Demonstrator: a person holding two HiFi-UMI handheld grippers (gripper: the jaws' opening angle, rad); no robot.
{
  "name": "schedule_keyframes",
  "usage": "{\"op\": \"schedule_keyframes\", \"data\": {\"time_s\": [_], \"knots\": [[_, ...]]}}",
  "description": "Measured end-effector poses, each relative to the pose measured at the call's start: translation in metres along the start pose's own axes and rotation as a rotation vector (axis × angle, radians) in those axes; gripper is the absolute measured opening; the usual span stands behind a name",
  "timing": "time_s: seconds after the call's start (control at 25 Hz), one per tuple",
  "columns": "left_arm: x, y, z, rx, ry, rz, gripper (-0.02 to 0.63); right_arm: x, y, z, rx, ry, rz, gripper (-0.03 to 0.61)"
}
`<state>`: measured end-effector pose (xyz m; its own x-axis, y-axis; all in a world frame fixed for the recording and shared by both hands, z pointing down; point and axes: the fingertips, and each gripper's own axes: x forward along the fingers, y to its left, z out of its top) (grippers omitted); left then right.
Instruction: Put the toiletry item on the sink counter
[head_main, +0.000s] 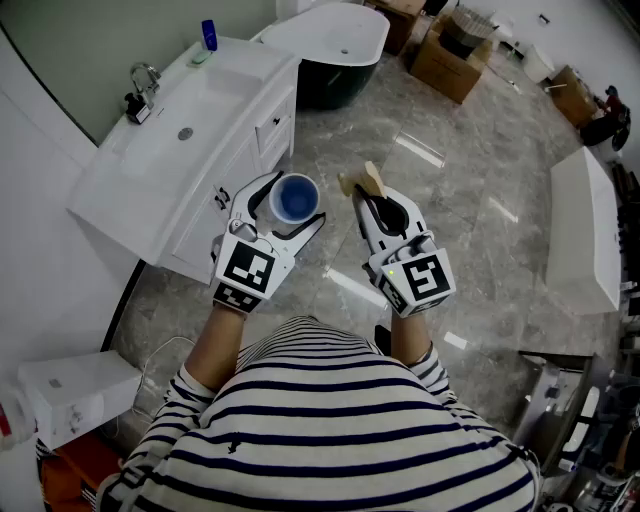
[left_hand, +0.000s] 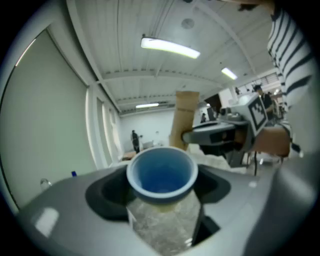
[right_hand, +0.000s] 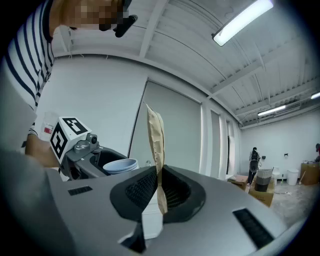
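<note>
1. Left gripper (head_main: 292, 204) grasps the blue-capped bottle (head_main: 297, 196), holding it over the floor, near the front edge of the sink counter (head_main: 232, 72), ready for placing.
2. Right gripper (head_main: 368, 198) pinches brown paper (head_main: 370, 178), keeping it clear.

**Striped top, grey handheld grippers**

Wears a long-sleeved shirt (head_main: 330, 430) with navy and white horizontal stripes, sleeves (head_main: 180, 392) pushed up near the elbows. Left gripper (head_main: 290, 200) and right gripper (head_main: 368, 200) both pale grey moulded shells with black ribbed jaw recesses. White marker cube (head_main: 246, 270) with black squares behind each. Small green light (head_main: 393, 269) on the right shell.
</note>
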<state>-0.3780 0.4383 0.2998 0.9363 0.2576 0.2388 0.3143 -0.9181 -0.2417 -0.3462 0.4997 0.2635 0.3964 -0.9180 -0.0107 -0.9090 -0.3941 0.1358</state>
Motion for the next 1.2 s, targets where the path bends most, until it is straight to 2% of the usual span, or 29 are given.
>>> {"op": "schedule_keyframes", "data": {"time_s": [0.44, 0.88, 1.2], "knots": [[0.006, -0.002, 0.005, 0.008, 0.002, -0.009, 0.374, -0.001, -0.005, 0.004, 0.005, -0.011, 0.007, 0.029], [0.018, -0.009, 0.004, 0.001, 0.024, -0.018, 0.374, -0.009, -0.02, 0.009, 0.081, -0.063, 0.017, 0.029], [0.032, 0.012, -0.011, -0.036, 0.044, -0.01, 0.374, 0.018, -0.026, -0.004, 0.104, -0.041, 0.039, 0.029]]}}
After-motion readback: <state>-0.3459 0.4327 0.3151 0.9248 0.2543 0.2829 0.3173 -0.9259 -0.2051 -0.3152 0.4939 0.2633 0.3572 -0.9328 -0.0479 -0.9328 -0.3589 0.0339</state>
